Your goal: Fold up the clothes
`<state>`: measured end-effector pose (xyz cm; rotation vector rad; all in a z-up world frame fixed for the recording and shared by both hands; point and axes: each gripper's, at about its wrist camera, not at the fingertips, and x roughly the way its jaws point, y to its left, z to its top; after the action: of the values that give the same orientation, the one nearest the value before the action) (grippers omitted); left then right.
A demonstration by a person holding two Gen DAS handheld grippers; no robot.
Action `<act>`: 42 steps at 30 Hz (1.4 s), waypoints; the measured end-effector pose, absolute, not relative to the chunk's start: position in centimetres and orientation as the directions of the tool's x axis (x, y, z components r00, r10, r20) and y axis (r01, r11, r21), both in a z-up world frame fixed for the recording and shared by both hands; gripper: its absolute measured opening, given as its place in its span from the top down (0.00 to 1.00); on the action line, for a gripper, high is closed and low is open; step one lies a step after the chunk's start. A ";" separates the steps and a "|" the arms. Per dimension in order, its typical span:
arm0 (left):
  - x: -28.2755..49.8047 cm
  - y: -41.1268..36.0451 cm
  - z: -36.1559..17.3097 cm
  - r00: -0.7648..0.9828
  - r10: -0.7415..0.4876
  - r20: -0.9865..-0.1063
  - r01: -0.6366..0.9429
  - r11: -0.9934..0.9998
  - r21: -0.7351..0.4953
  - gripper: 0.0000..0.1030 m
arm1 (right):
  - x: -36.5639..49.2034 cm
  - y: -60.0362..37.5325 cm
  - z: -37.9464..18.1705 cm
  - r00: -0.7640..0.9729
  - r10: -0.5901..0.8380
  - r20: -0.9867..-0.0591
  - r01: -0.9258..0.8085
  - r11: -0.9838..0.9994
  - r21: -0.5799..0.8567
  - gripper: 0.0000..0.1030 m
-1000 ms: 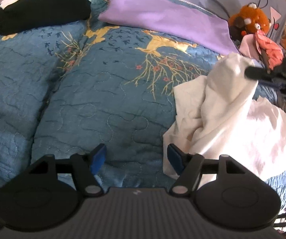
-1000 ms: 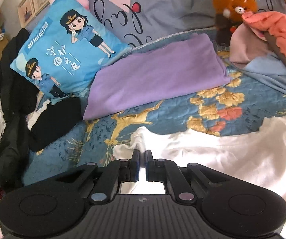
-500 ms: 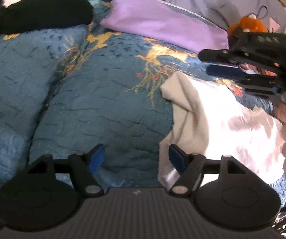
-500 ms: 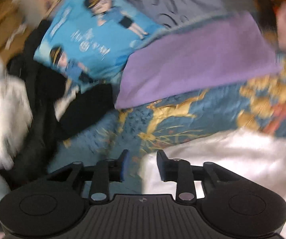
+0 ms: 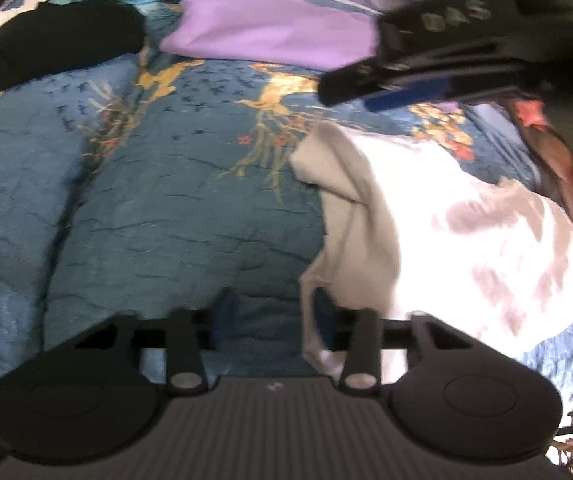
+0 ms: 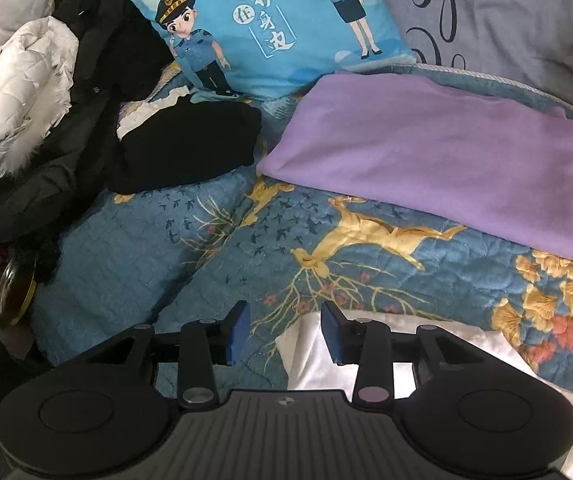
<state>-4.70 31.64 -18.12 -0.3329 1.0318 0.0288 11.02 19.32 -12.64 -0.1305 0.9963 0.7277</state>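
1. The crumpled white cotton garment (image 5: 438,216) is lying on the blue quilted bedspread with gold deer print (image 6: 214,256), toward its right side in the left wrist view.
2. The left gripper (image 5: 272,316) has its jaws closing. The garment's near edge hangs between the blue pads, but it's too blurry to call it a real pinch yet.
3. The right gripper (image 6: 285,330) is let go, jaws opening, with the garment's corner just under its right pad.
4. A folded lilac cloth (image 6: 438,152) and a black folded garment (image 6: 182,144) sit further back, by a blue cartoon police cushion (image 6: 270,24).
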 end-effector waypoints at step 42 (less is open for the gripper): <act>-7.2 30.9 -16.3 0.553 -0.258 -0.792 -0.067 0.934 -0.351 1.00 | 11.5 14.6 -9.3 0.338 0.481 -0.809 -0.478 0.828 0.293 0.95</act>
<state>-7.16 30.90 -16.25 -0.3629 0.9842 -0.1155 11.46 14.62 -9.33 0.0036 1.0546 0.6249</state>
